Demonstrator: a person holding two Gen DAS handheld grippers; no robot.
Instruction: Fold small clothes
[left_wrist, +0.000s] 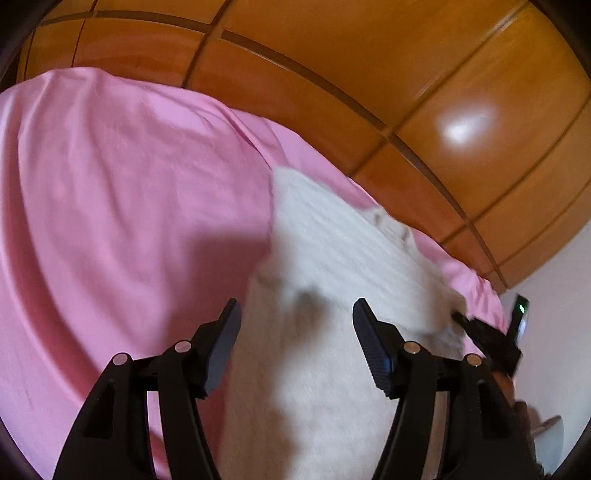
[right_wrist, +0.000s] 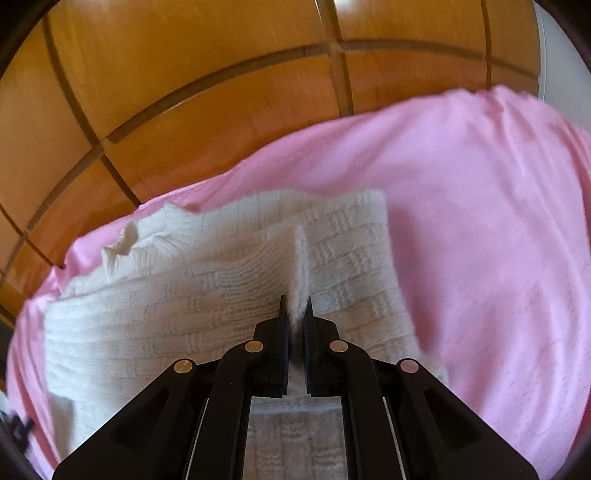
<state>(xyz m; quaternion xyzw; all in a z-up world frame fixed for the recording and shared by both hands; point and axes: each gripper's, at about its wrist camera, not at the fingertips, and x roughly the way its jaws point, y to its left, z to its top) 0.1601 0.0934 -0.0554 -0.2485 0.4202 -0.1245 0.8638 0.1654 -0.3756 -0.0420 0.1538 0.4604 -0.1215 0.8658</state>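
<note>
White knit garment (right_wrist: 229, 295) pinched, right gripper (right_wrist: 295, 306) jaws.

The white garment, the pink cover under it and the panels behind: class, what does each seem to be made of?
White garment: knitted yarn, probably wool or cotton; raised basket-weave stitches, fuzzy edges.
Pink cover: thin woven fabric, matte, softly creased.
Panels: wood or wood veneer, glossy; a bright light reflection shows.

A pink bedsheet (left_wrist: 110, 192) spreads under and to both sides of the tongs, creased in long soft folds. Beyond their tips rises a glossy orange-brown wooden wardrobe (right_wrist: 192, 92), panelled with dark grooves; a pale wall (left_wrist: 554, 280) shows at far right.
</note>
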